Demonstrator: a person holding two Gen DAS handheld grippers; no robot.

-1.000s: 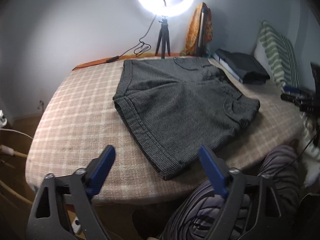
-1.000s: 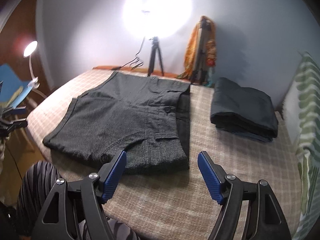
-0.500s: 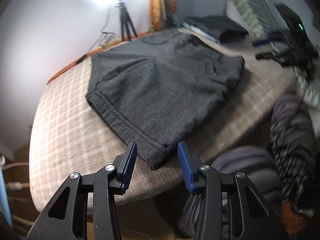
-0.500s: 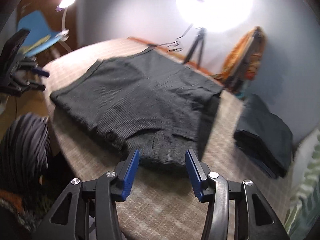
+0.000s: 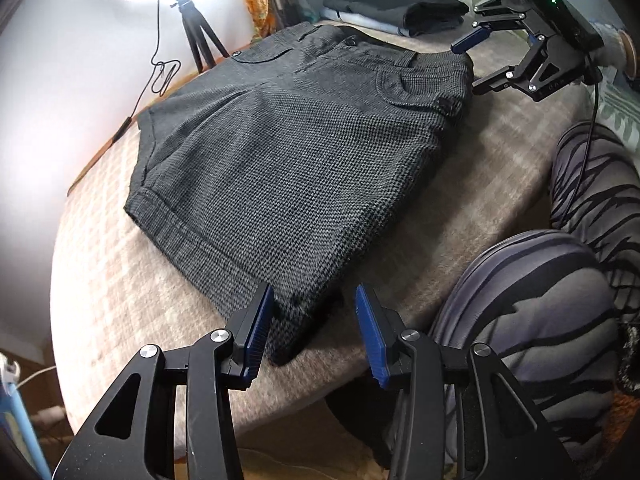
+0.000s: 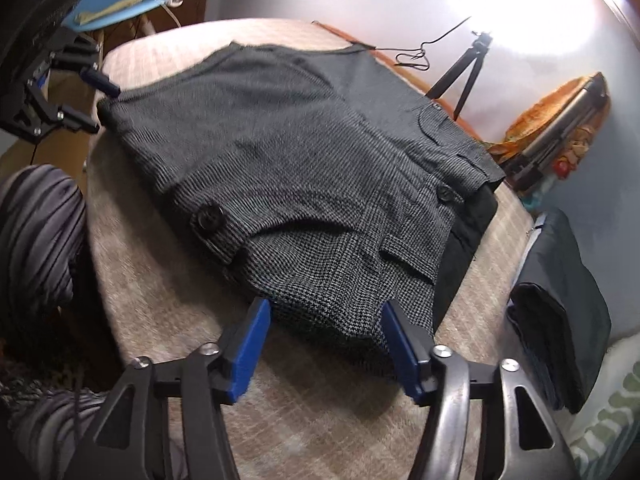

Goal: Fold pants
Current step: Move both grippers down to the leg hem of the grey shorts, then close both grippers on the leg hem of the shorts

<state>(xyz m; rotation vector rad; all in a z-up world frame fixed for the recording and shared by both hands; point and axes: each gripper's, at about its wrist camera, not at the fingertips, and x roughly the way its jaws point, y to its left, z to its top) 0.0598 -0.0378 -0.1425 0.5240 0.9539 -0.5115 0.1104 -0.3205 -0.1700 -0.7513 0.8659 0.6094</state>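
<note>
Dark grey checked shorts point(image 5: 288, 152) lie flat on the plaid-covered table, also in the right wrist view point(image 6: 304, 184). My left gripper point(image 5: 314, 336) is open, its blue pads either side of the near hem corner. My right gripper point(image 6: 328, 344) is open, its pads either side of the near waistband corner. The right gripper also shows in the left wrist view point(image 5: 472, 64) at the waistband. The left gripper shows in the right wrist view point(image 6: 100, 100) at the hem corner.
A stack of folded dark clothes point(image 6: 560, 312) sits on the table beyond the shorts. A ring light on a tripod point(image 5: 196, 36) stands at the back edge. The person's striped legs point(image 5: 560, 300) are at the table's near edge. A blue chair point(image 6: 116, 4) stands off the table.
Both grippers moved in close to the shorts. Each now straddles a near corner of the fabric. The jaws, narrowed half a second ago, are slightly wider.
</note>
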